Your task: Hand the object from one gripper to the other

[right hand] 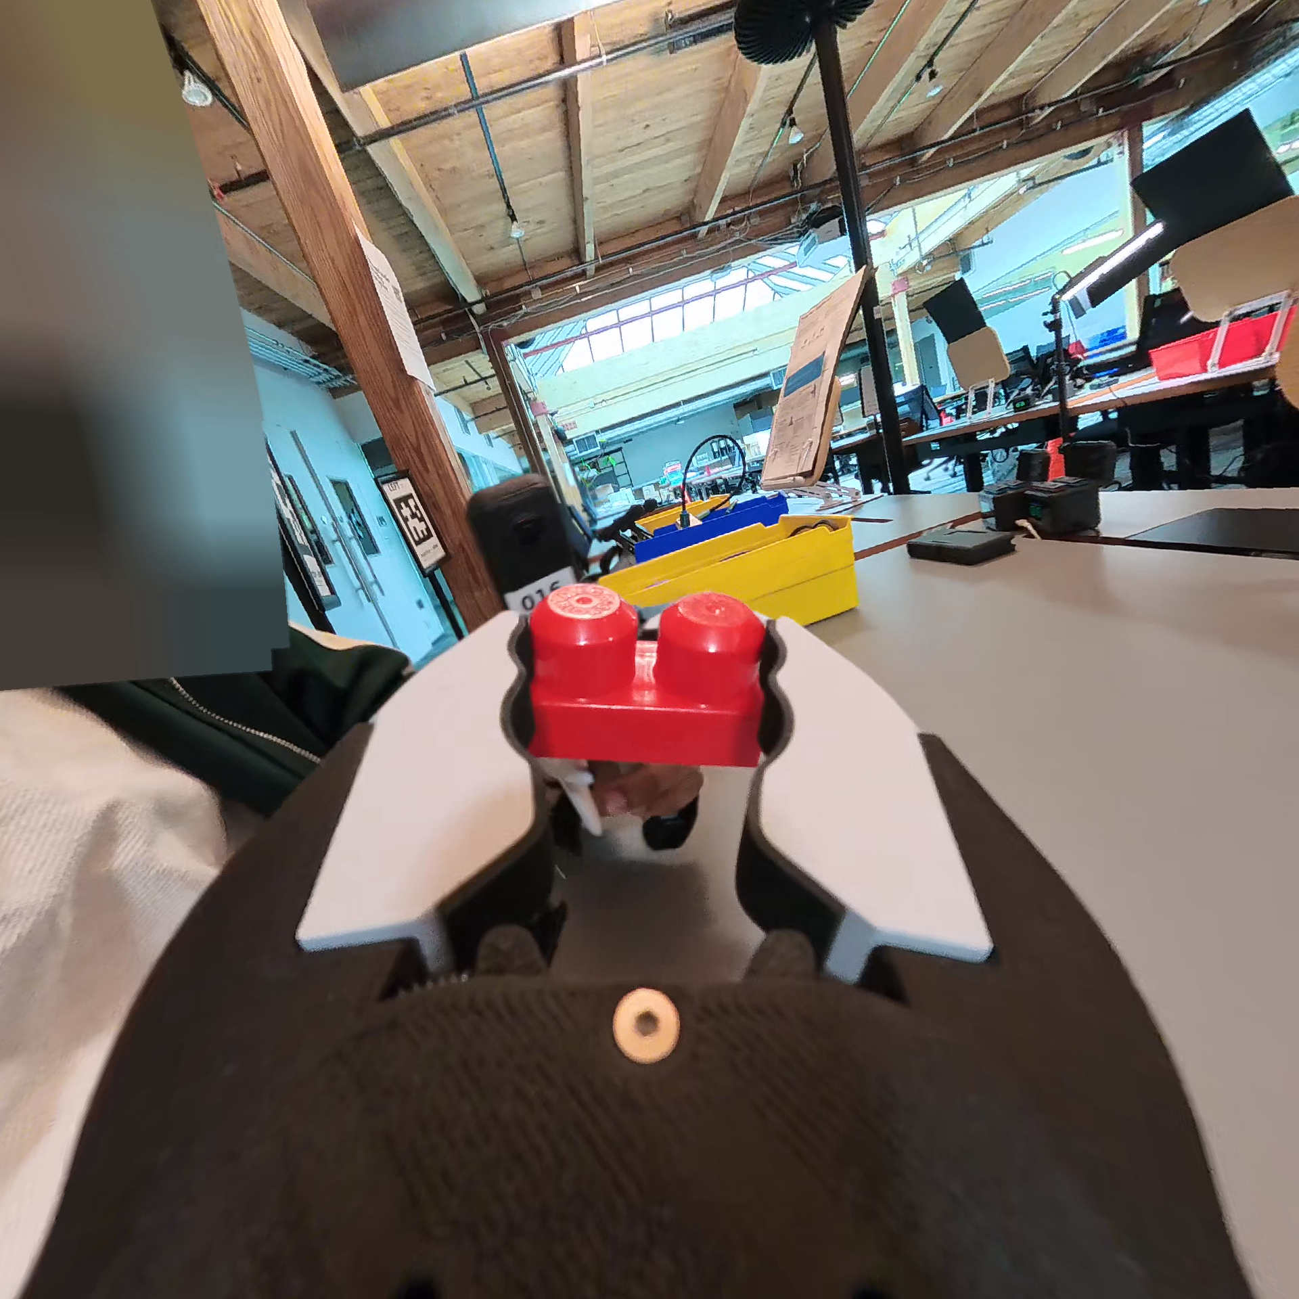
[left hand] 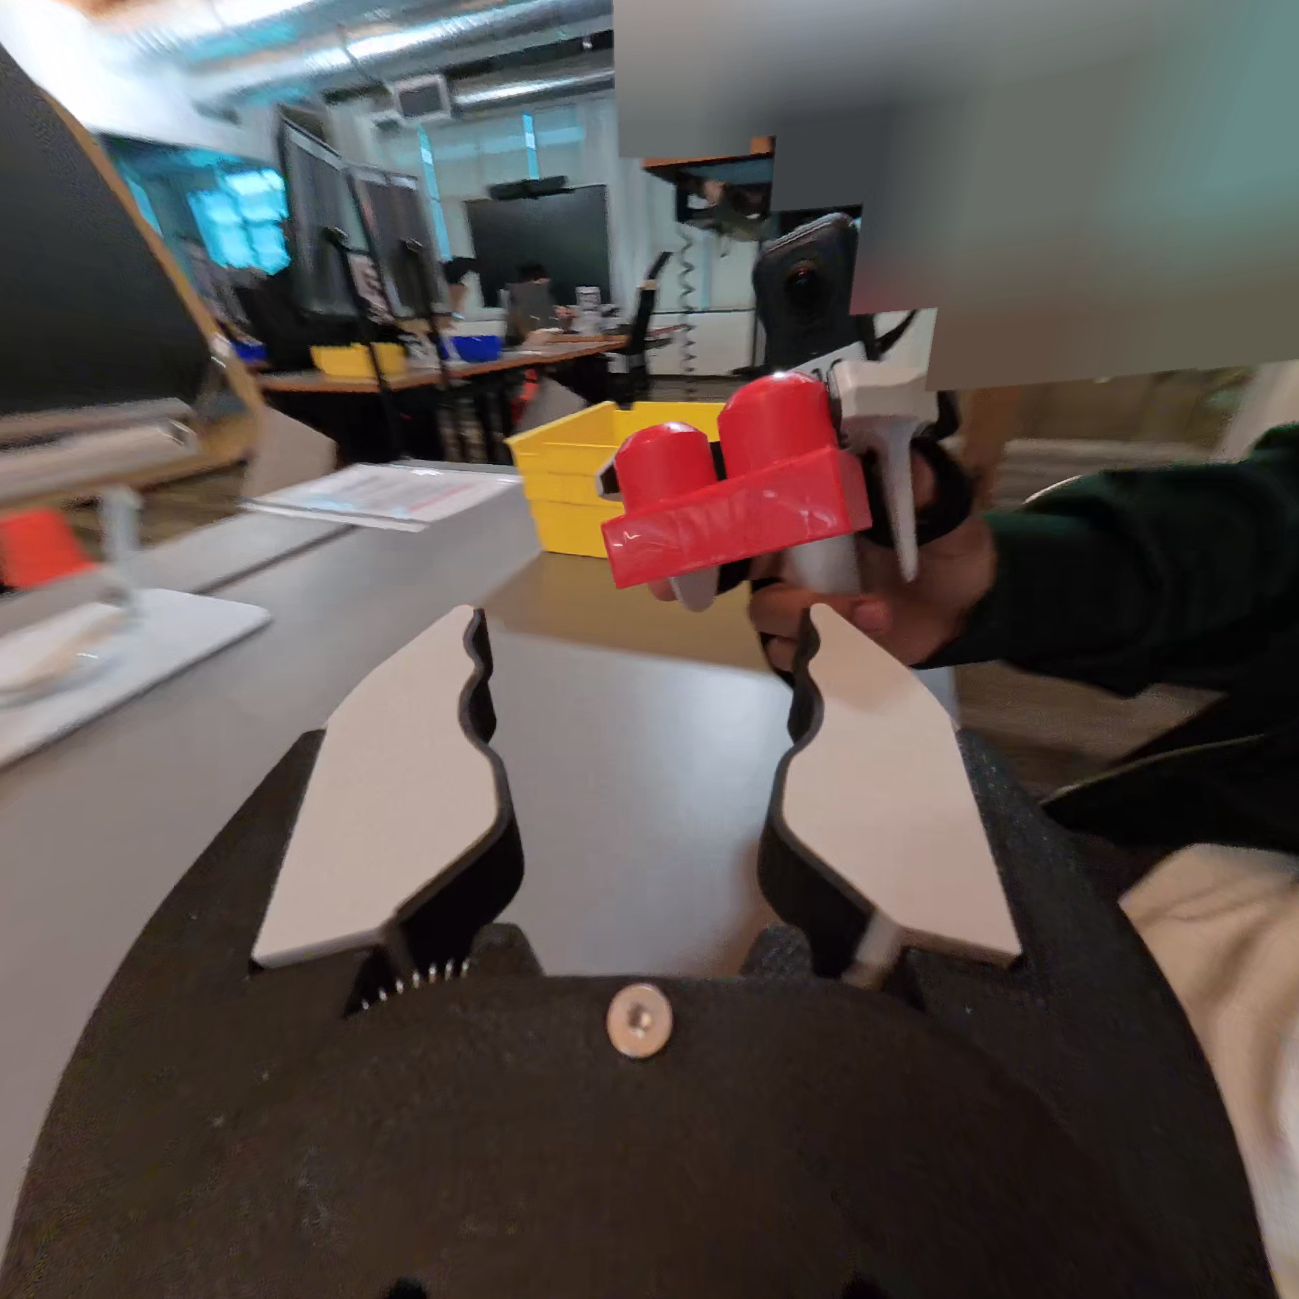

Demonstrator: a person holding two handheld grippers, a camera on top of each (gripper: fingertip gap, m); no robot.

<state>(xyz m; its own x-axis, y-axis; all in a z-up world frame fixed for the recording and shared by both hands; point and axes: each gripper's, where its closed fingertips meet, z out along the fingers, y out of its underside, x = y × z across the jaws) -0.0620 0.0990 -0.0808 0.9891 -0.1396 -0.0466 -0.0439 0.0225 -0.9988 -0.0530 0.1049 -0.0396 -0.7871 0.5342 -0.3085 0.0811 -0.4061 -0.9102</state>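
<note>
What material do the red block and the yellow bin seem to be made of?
Red block: apparently hard moulded plastic, glossy, since light glints on its two round studs and flat side. The right hand-held gripper holds it.

Yellow bin: probably rigid plastic too, smooth with a duller sheen, of even colour with thin straight walls.

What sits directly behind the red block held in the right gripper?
Behind the red block sits a yellow bin on the grey table, with a blue bin beyond. The yellow bin's contents are hidden by its wall.
</note>
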